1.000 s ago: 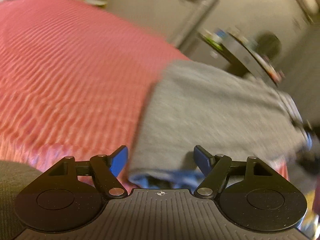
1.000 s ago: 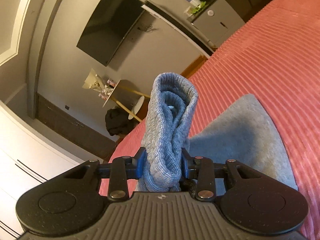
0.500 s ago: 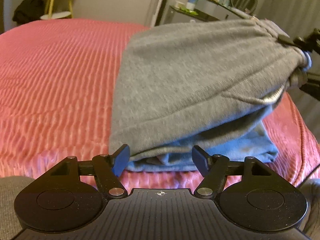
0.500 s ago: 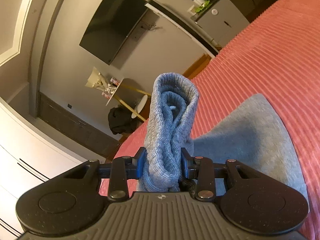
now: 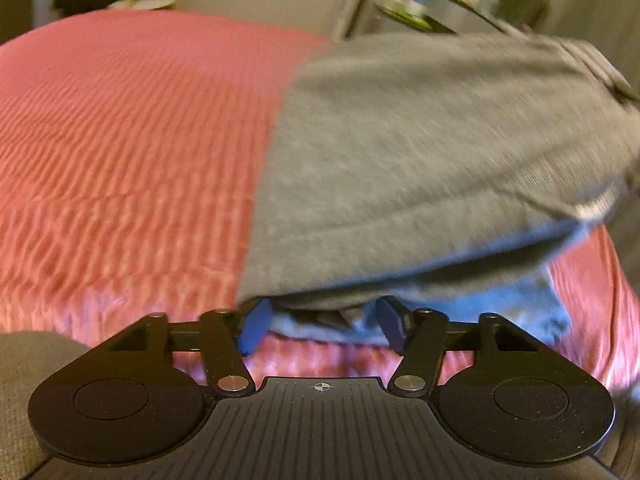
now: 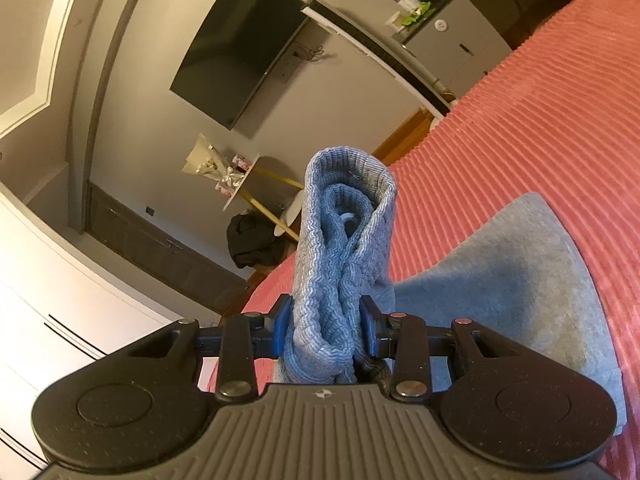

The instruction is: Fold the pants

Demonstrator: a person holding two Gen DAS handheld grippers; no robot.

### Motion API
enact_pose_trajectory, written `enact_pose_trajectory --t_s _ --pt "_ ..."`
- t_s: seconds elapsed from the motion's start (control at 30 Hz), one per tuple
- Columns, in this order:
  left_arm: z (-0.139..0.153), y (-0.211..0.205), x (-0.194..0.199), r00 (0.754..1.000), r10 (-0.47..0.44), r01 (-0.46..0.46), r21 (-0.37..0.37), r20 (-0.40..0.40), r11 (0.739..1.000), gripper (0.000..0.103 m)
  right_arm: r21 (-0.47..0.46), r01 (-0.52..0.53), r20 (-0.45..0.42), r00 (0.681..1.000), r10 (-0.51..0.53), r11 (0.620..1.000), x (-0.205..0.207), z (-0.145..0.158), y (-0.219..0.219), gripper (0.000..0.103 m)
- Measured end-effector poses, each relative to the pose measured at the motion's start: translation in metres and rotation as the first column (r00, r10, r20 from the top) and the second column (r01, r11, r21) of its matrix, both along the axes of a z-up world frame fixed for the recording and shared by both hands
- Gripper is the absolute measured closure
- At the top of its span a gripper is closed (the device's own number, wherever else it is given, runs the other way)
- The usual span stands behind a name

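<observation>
**Pants mid-fold, both ends being gripped**

Status: the grey pants (image 5: 420, 168) lie on the red bedspread (image 5: 132, 152), already doubled over. In the left wrist view, stacked layers show at the near edge, lower centre of frame, so I'd judge at least one fold is done. The final fold and setting it down flat still look open.

Right gripper (image 6: 325, 330): jaws narrowed and clamped on the bunched ribbed waistband (image 6: 344, 240), which stands up from the pads at frame centre. The rest of the fabric drapes down to the bedspread at lower right.

Left gripper (image 5: 322, 322): jaws have just been closing, now about half open, with the near folded edge between the blue pads. The frame is blurred, so I can't confirm the pads are pressing yet.

Orientation, left wrist view: the long axis runs from lower centre up to the upper right, where the waistband end is lifted at the frame's right edge. The folded end points at the camera.
</observation>
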State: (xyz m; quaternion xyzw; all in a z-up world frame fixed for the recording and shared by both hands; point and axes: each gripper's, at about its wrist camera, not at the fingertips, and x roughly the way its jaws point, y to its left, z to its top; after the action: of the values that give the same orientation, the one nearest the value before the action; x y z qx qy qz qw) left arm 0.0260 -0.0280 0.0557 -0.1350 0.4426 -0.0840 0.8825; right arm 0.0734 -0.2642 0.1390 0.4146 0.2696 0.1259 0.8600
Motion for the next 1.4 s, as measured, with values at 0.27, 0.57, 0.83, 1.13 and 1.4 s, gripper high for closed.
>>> enact_pose_trajectory --t_s 0.27,0.57,0.83,1.13,1.4 --pt "0.007 0.003 -0.008 0.999 0.017 -0.019 0.041 0.052 0.999 0.086 0.008 0.015 -0.013 1.0 -0.015 1.0 -0.01 -0.006 -0.007 0.068" --pt "0.02 0.0 -0.013 0.996 -0.078 0.076 0.067 0.036 0.995 0.089 -0.101 0.086 -0.14 0.985 -0.1 0.991 -0.025 -0.034 -0.035 0.062" --pt "0.061 -0.004 -0.017 0.968 -0.111 0.113 0.006 0.225 0.994 0.051 -0.217 0.098 -0.112 0.986 -0.124 0.971 -0.035 -0.039 -0.029 0.061" --pt "-0.005 -0.015 0.031 0.996 -0.079 0.073 0.117 0.048 0.99 0.047 -0.219 -0.046 -0.231 0.973 -0.006 0.975 -0.011 -0.095 0.012 0.087" --pt "0.004 0.009 0.028 0.994 -0.001 0.001 0.002 0.113 1.0 0.049 -0.212 0.013 -0.194 0.979 -0.056 0.977 -0.021 -0.084 -0.003 0.088"
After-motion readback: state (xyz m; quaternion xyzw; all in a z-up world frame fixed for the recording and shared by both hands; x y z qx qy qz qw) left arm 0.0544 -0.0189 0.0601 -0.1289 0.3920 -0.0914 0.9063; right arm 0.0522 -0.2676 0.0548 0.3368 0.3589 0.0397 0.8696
